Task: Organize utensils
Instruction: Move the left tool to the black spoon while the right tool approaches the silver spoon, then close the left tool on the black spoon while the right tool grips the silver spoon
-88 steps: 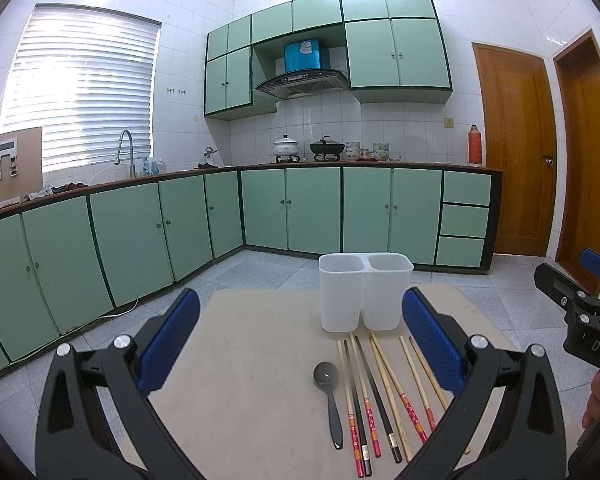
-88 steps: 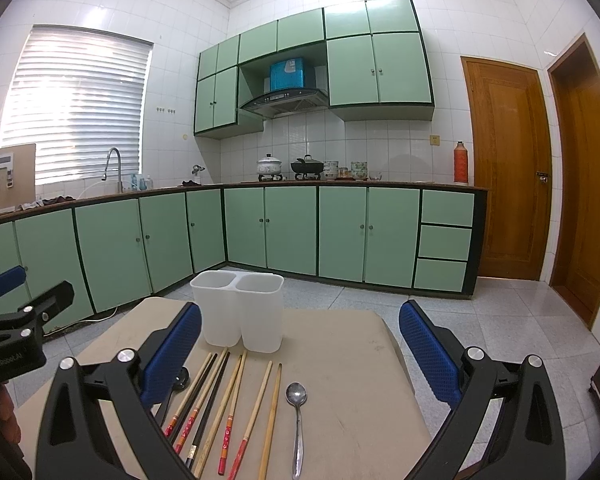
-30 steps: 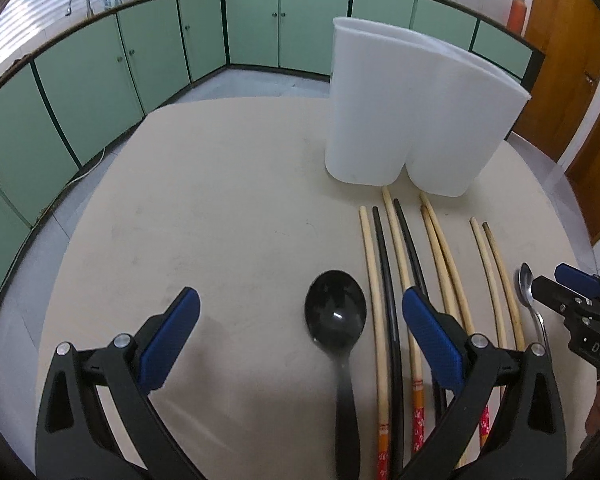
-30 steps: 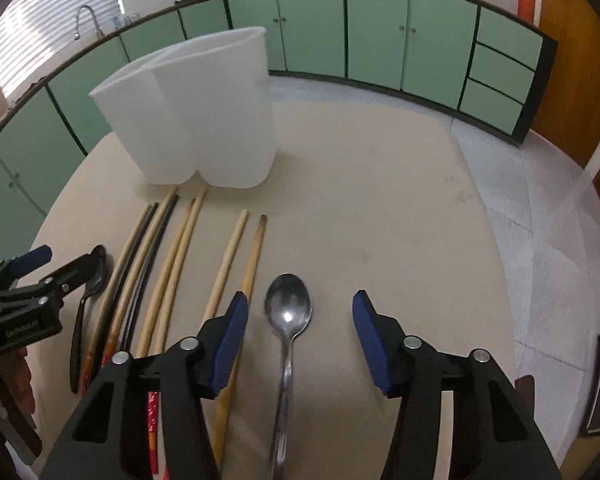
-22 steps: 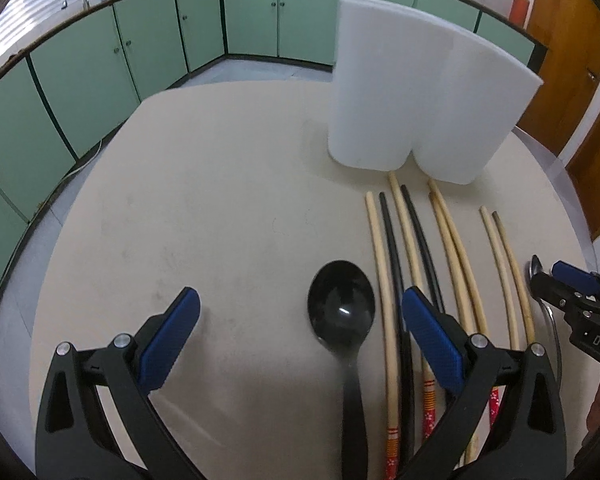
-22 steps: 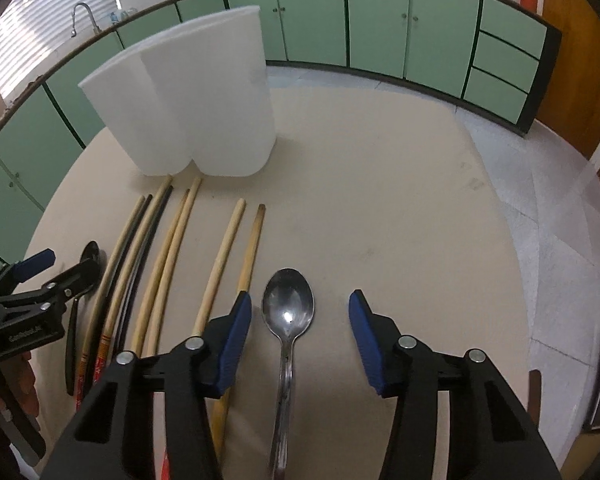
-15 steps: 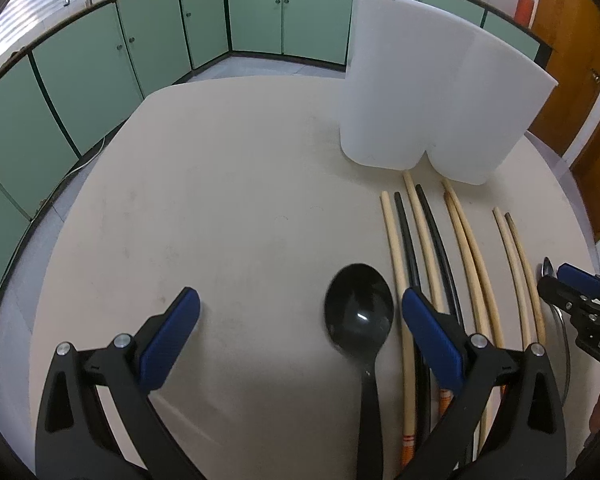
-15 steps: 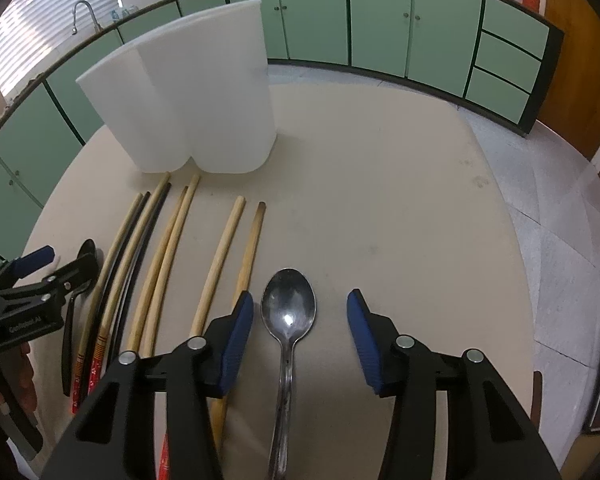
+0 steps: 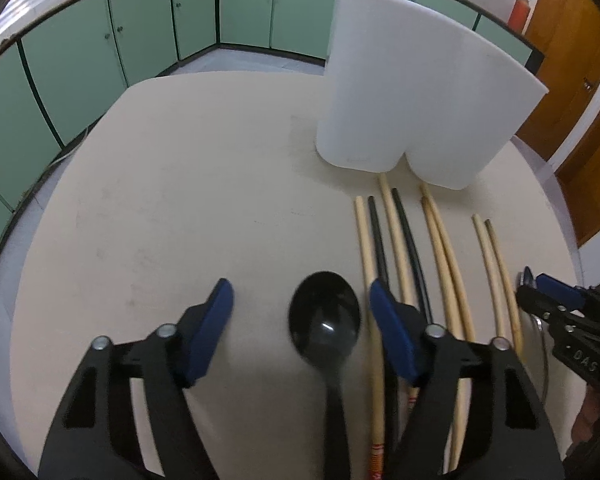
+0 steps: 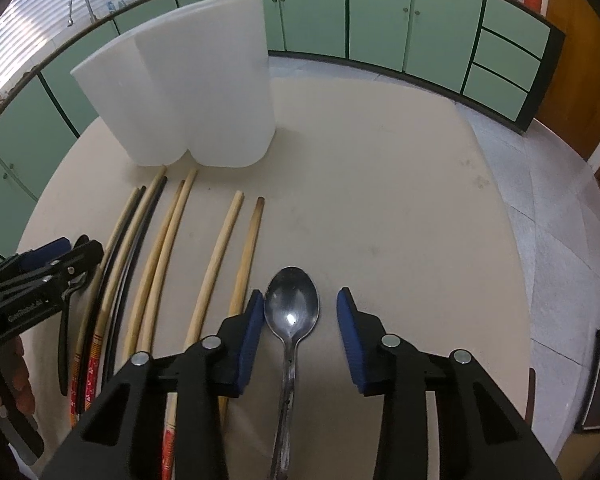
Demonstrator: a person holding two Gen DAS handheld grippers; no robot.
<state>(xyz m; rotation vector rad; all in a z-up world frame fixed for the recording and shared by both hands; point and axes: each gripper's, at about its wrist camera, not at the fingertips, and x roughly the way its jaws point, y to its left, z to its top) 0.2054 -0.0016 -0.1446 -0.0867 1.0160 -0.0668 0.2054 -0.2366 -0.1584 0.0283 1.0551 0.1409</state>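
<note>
Your left gripper (image 9: pixel 302 314) has narrowed around the black spoon (image 9: pixel 325 318), the right gripper (image 10: pixel 300 320) brackets the metal spoon (image 10: pixel 292 312) ungripped, and the white holder's (image 10: pixel 188 92) contents at upper left stay hidden.

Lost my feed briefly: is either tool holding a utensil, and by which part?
Nothing held. The left tool is open around the black spoon; the right tool is open around the metal spoon.

Both grippers point forward and tilt downward, side by side. The left gripper (image 9: pixel 302 314) has its blue-padded fingers (image 9: pixel 392 332) spread apart. The right gripper (image 10: pixel 300 322) holds its fingers (image 10: pixel 350 330) parted more narrowly, gripping nothing.
</note>
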